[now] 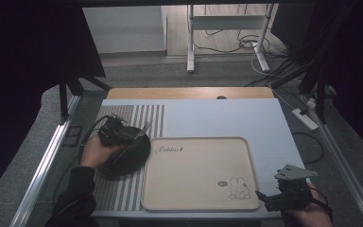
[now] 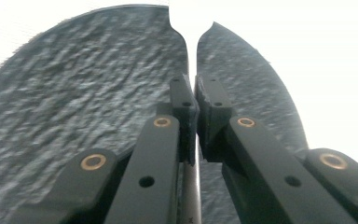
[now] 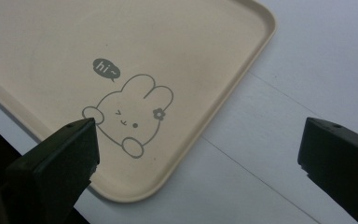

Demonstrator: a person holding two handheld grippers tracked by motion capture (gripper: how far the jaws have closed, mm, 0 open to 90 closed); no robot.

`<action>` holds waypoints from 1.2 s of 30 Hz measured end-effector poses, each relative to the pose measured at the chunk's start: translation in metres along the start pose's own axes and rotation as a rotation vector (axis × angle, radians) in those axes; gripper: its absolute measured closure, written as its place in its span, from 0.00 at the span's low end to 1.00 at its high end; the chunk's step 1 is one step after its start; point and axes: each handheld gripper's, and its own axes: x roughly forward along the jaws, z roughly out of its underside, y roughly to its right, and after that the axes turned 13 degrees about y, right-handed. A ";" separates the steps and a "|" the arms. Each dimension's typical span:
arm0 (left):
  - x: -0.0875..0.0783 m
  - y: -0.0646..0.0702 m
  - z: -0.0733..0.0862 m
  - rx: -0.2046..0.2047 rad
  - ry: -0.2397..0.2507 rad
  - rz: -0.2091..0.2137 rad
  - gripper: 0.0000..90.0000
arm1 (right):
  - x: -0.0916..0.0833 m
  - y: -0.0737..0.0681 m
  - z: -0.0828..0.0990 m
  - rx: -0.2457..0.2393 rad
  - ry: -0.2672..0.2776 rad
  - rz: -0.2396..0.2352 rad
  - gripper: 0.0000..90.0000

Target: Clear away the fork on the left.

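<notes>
Black plate [image 1: 123, 153] sits just left of beige tray [image 1: 198, 201], touching tray's left rim, half on striped mat [image 1: 142, 116]. Left gripper [image 1: 116, 132] over plate, jaws clamped on thin metal utensil handle [image 2: 192, 186]; which utensil, cannot tell. Right gripper [image 1: 276, 196] off tray's near right corner, jaws wide apart, empty.

Risks, judged:
- thin handle pinched narrowly, may twist or slip onto plate
- plate rough, utensil may snag
- plate may get shoved against tray

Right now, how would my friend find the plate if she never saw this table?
Start at the big cream tray with the bunny drawing in the middle of the table. Look just off its left edge, on the striped mat. The plate is the round, black, rough one there, with a thin metal utensil held over it.
</notes>
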 end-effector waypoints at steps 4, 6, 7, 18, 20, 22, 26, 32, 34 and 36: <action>0.001 0.020 0.001 0.015 -0.003 0.009 0.95 | 0.000 0.000 0.000 0.000 0.002 -0.003 0.00; 0.001 0.023 0.001 0.021 -0.007 0.010 0.95 | 0.000 0.000 0.000 -0.001 0.002 -0.003 0.00; 0.002 0.026 0.002 0.027 -0.012 0.014 0.96 | 0.000 0.000 0.000 -0.003 0.003 -0.004 0.00; 0.000 0.062 0.010 0.048 -0.026 0.016 0.96 | -0.001 -0.001 0.000 -0.004 0.000 -0.010 0.00; -0.001 0.069 0.011 0.048 -0.019 0.010 0.96 | -0.001 -0.001 0.000 -0.005 -0.001 -0.010 0.00; -0.001 0.076 0.013 0.044 -0.019 0.014 0.96 | -0.001 -0.001 0.000 -0.006 0.000 -0.010 0.00; 0.001 0.087 0.016 0.036 -0.025 0.022 0.95 | -0.001 -0.001 0.000 -0.005 -0.002 -0.011 0.00; 0.009 0.102 0.016 0.029 -0.047 0.039 0.95 | -0.001 -0.001 0.000 -0.005 -0.004 -0.011 0.00; 0.013 0.110 0.015 0.041 -0.057 0.040 0.95 | 0.000 -0.001 0.000 -0.005 -0.005 -0.011 0.00; 0.016 0.115 0.013 0.047 -0.062 0.040 0.95 | 0.000 -0.001 0.000 -0.005 -0.005 -0.011 0.00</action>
